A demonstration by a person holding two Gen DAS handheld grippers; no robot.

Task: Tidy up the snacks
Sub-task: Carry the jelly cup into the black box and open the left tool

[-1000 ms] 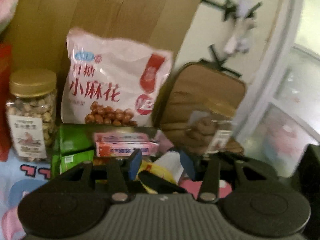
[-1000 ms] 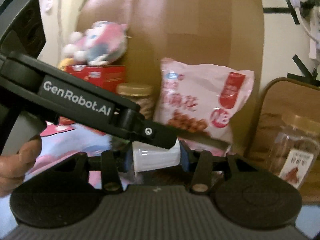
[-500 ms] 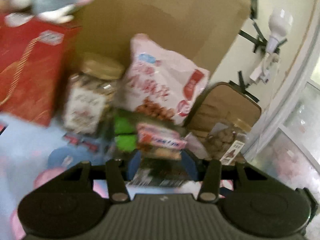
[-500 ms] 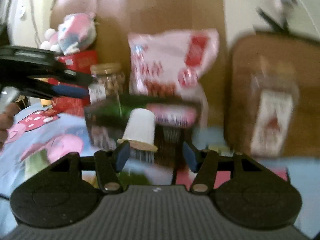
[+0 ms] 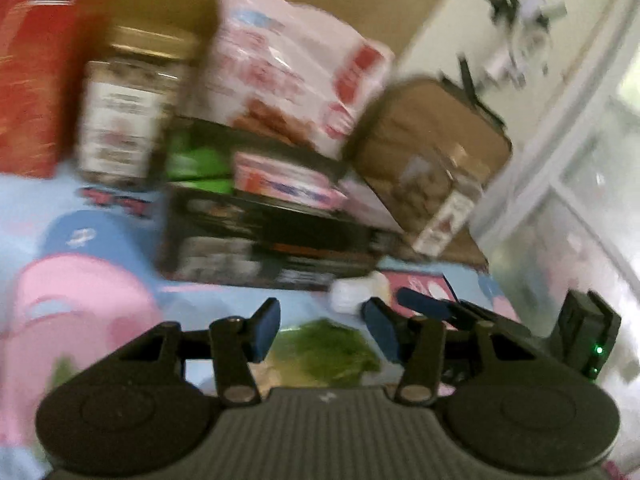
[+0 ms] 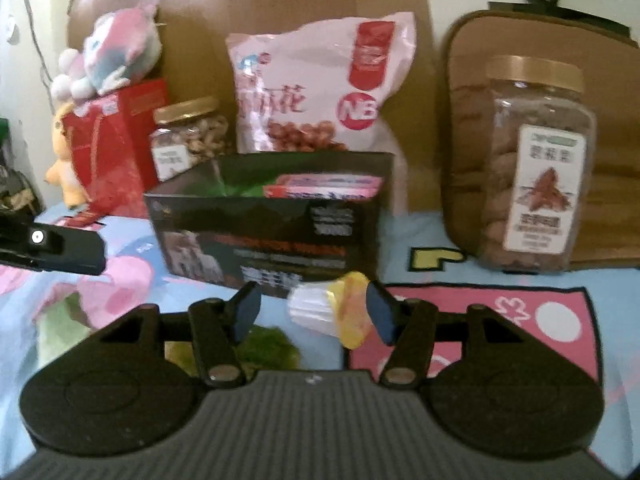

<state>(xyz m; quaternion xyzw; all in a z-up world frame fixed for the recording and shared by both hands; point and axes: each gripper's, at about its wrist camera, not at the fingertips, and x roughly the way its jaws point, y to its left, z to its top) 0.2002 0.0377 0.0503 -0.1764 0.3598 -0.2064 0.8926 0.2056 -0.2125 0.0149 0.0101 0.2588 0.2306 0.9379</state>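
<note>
Cartoon-print blue bedspread | left wrist: left gripper half open, empty, has just been widening | right wrist: right gripper has just widened, small white jelly cup released on its side between pads, before black cardboard snack box, not yet boxed.

Black box; pink snack bag (red badges); gold-lidded jar.

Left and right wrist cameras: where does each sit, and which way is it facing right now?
Left wrist: on the left claw, aimed down at the black box; right claw's tips at right.
Right wrist: on the right claw, facing the box, white cup between open jaws; left claw at left.
Both share box, pink bag, jars.
</note>
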